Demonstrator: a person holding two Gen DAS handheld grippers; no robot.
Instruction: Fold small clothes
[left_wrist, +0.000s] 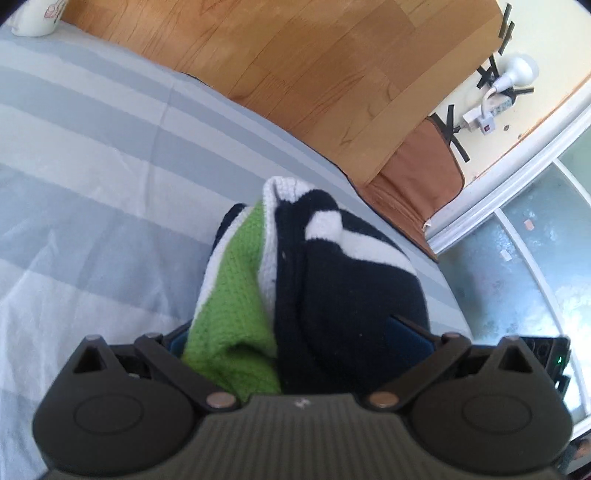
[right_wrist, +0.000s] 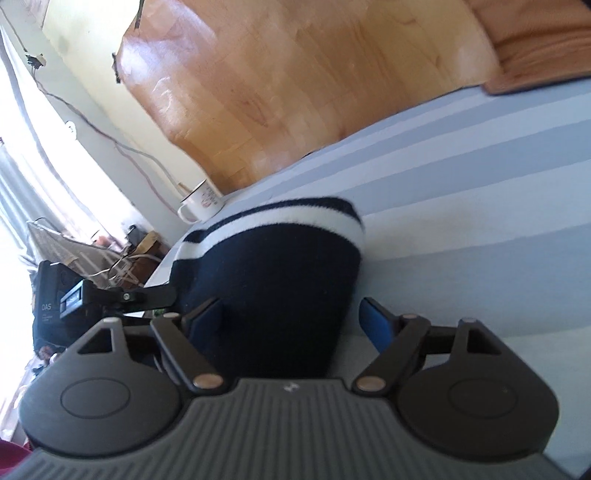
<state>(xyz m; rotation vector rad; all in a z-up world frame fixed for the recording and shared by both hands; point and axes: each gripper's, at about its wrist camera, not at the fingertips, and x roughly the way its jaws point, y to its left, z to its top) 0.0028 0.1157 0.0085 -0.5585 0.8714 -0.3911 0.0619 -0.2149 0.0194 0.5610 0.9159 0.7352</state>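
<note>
Your left gripper (left_wrist: 295, 332) is clamping a bunched knitted garment (left_wrist: 295, 280): navy, white and green folds are filling the whole gap between the fingers, with the green part pressed against the left finger and the navy part against the right pad (left_wrist: 406, 332). The garment is rising out of the jaws and hanging forward over the striped sheet (left_wrist: 92, 166), near the edge of the bed where the wooden floor (left_wrist: 314, 55) begins. A white mug (left_wrist: 33, 18) is sitting at the far corner of the sheet.

Your right gripper (right_wrist: 291, 314) is standing released. Its jaws are spread wide, and the navy cloth with white stripes (right_wrist: 273, 266) is lying between them. The left blue pad (right_wrist: 207, 314) is sitting right against the cloth, though you cannot tell whether it is pressing. The right blue pad (right_wrist: 376, 321) is standing clear of the cloth, with a strip of sheet showing in the gap. In this view the cloth is resting on the sheet close to the bed's edge, its white-striped hem at the far end, and the mug (right_wrist: 201, 205) is standing just beyond it. The other gripper's black body (right_wrist: 110, 295) is showing at the left, just beside the cloth.
</note>
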